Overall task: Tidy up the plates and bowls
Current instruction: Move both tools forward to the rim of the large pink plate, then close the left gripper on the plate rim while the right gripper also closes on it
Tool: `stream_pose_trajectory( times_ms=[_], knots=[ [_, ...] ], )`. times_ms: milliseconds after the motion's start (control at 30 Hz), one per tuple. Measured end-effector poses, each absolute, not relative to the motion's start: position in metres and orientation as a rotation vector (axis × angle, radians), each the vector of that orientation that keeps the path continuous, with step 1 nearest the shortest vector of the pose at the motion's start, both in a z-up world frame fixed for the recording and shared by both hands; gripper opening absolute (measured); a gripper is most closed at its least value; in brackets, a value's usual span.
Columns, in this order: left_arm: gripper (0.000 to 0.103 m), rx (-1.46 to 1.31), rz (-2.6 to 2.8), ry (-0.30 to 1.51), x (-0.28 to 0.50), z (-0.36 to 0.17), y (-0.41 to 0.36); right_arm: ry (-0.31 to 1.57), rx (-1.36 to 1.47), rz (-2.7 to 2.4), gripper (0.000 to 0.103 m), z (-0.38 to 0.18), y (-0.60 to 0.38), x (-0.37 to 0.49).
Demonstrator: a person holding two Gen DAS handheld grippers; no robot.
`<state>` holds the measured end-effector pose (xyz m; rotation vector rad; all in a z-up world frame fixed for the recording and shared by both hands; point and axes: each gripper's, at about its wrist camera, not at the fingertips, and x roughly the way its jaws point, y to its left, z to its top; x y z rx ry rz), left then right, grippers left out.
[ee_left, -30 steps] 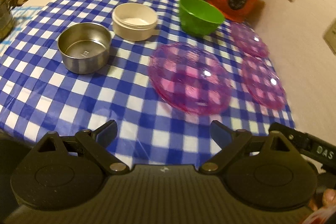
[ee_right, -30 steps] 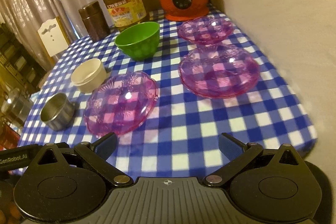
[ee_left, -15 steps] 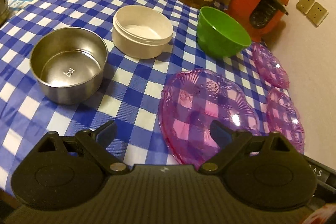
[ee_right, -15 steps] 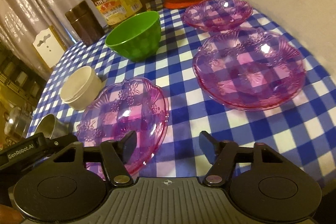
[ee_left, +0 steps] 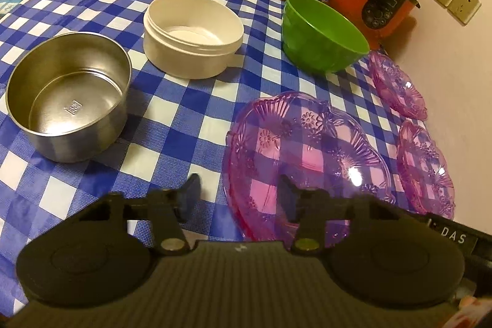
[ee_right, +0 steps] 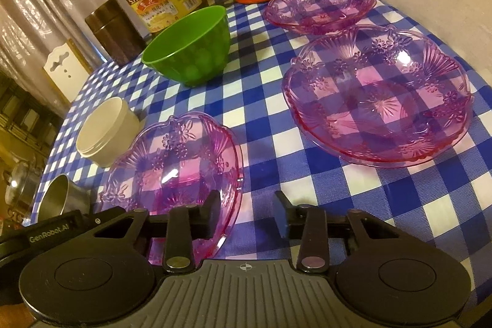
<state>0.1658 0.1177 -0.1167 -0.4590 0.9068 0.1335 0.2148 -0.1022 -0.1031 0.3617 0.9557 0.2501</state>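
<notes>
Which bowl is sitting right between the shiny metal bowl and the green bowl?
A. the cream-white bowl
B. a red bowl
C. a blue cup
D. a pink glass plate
A. In the left wrist view the cream-white bowl stands on the checked cloth with the shiny metal bowl on its left and the green bowl on its right; all three look empty.

Pink plate (ee_left: 307,143); green bowl (ee_left: 323,32); blue-white checked tablecloth (ee_left: 172,112); cream tub (ee_left: 193,29).
</notes>
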Motion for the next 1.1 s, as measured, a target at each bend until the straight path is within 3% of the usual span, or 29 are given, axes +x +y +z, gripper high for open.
stream_pose_trajectory(
  times_ms=[100,367,733,1100],
  knots=[
    [0.031,-0.455,0.131,0.904,0.166,-0.116,0.117,0.961,0.361,0.247,0.035,-0.106,-0.100,0.216],
    [0.010,-0.428,0.146,0.912,0.164,-0.115,0.116,0.964,0.351,0.269,0.010,-0.106,-0.096,0.215],
    [0.010,-0.392,0.134,0.911,0.153,-0.096,0.106,0.957,0.358,0.272,0.010,-0.092,-0.102,0.207],
    [0.010,-0.355,0.007,0.842,0.178,-0.048,0.052,0.845,0.400,0.194,0.010,-0.036,-0.157,0.194]
  ],
)
